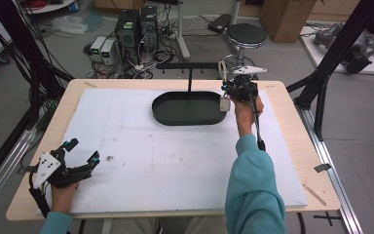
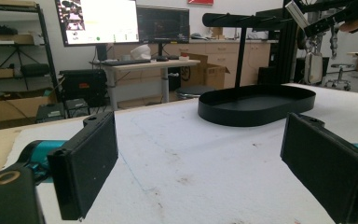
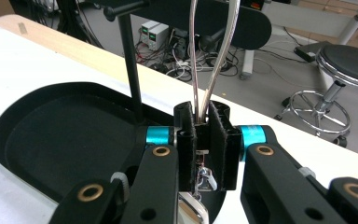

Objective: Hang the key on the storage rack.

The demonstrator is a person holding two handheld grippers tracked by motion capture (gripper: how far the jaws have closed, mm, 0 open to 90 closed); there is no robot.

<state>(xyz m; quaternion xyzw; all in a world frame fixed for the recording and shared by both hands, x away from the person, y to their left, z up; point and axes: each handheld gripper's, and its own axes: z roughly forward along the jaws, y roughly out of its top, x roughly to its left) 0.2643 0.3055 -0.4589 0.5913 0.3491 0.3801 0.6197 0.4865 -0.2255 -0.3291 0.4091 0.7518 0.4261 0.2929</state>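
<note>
Nearest, at the bench's front left corner, the left gripper rests low over the white mat, held by a hand in a teal sleeve. Its jaws stand wide apart with nothing between them, pointing across the mat toward the far side. A small dark speck lies on the mat just beside its jaw tips.

Farther in, the right forearm in its teal sleeve reaches up the right side of the bench. The mat between the two hands is bare apart from faint scuffs.

Toward the far edge sits a black oval tray with a thin upright post and a crossbar rising from its back. The right gripper is raised just beside the tray's right end. In the right gripper view its jaws are pressed together on a loop of shiny metal wire, which rises between them; a small metal piece hangs below the gripper.

Beyond the bench, on the floor, stand computer boxes amid tangled cables, a round black stool, and a cardboard box.
</note>
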